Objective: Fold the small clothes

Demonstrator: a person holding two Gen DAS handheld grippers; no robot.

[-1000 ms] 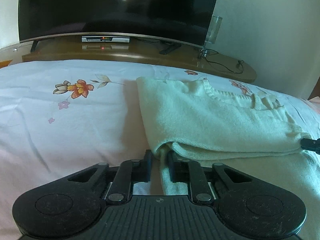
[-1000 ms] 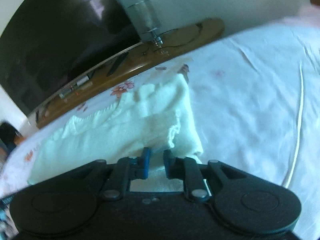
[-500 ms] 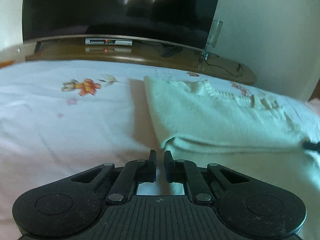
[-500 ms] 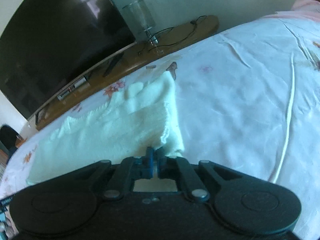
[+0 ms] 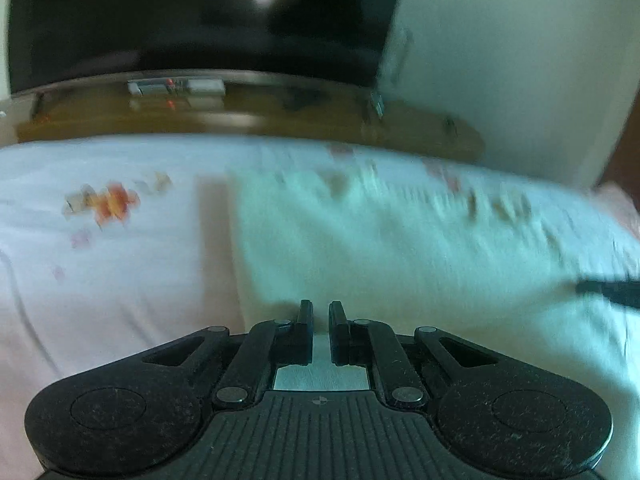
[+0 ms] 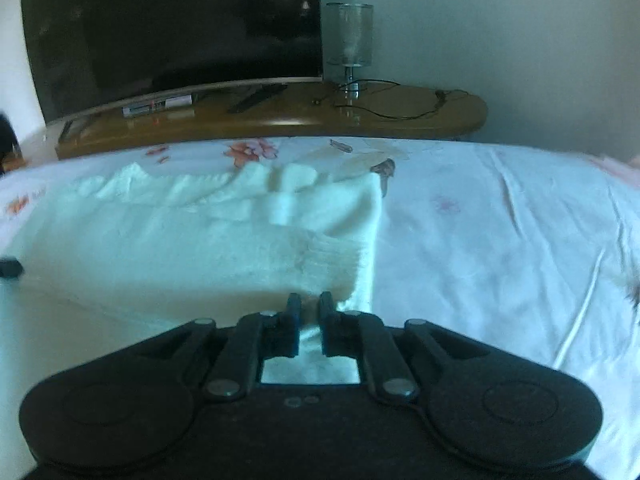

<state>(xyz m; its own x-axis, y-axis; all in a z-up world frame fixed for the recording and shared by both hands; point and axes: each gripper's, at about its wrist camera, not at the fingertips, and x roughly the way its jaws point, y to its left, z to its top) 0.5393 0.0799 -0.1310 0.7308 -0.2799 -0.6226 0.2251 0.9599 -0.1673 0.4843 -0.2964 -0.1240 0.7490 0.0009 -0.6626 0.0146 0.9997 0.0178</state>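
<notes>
My folded pale sweater (image 6: pixel 192 240) lies lengthwise across the bed (image 6: pixel 500 240); both tools, left (image 5: pixel 320 312) and right (image 6: pixel 309 304), are parting, gripping nothing.

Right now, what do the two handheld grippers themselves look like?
Both look alike. The left gripper is matte black plastic: a wide body with a round disc moulded at each end, a ribbed centre panel, linkage bars with silver rivets, and two slim flat jaws. The right gripper has the same shape, with two small round marks at its centre. No cables, hands or sleeves show.
</notes>
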